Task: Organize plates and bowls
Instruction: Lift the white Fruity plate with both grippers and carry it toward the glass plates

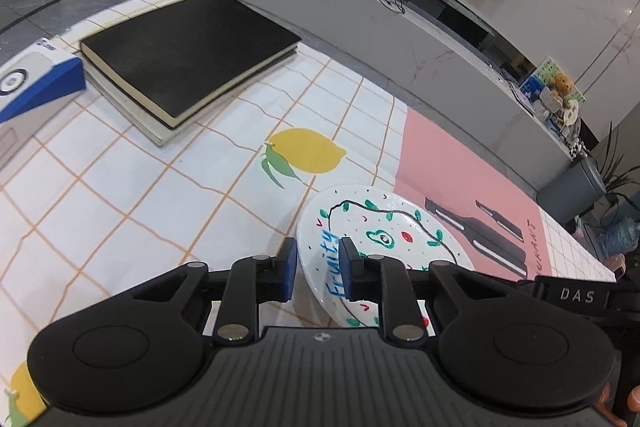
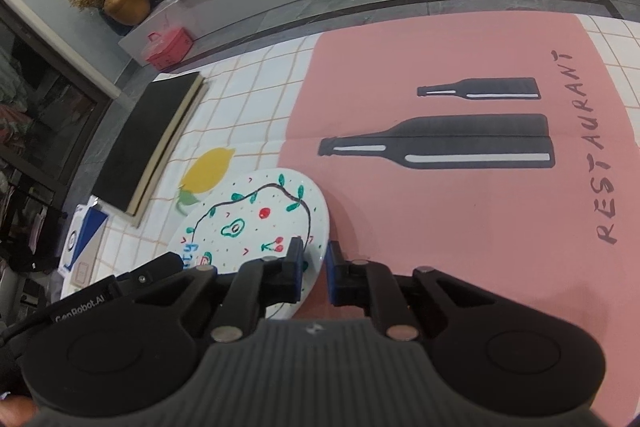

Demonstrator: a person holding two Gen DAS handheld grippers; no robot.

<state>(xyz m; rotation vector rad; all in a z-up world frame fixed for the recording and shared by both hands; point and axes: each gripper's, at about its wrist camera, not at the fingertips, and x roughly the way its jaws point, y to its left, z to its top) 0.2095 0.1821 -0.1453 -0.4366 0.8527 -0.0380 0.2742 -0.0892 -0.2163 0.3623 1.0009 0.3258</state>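
A white plate (image 1: 384,227) with a hand-drawn avocado, cherries and the word "Fruity" is held up off the tablecloth between both grippers. My left gripper (image 1: 318,269) is shut on the plate's left rim, one blue pad on each face. My right gripper (image 2: 315,267) is shut on the plate's (image 2: 248,223) right rim in the same way. The plate's near edge is hidden behind the gripper bodies. No bowls are in view.
A black book (image 1: 188,51) lies on a stack at the table's back left, beside a blue-and-white box (image 1: 36,79). The tablecloth has a lemon print (image 1: 304,151) and a pink panel with bottle prints (image 2: 440,147). A TV bench stands beyond the table edge.
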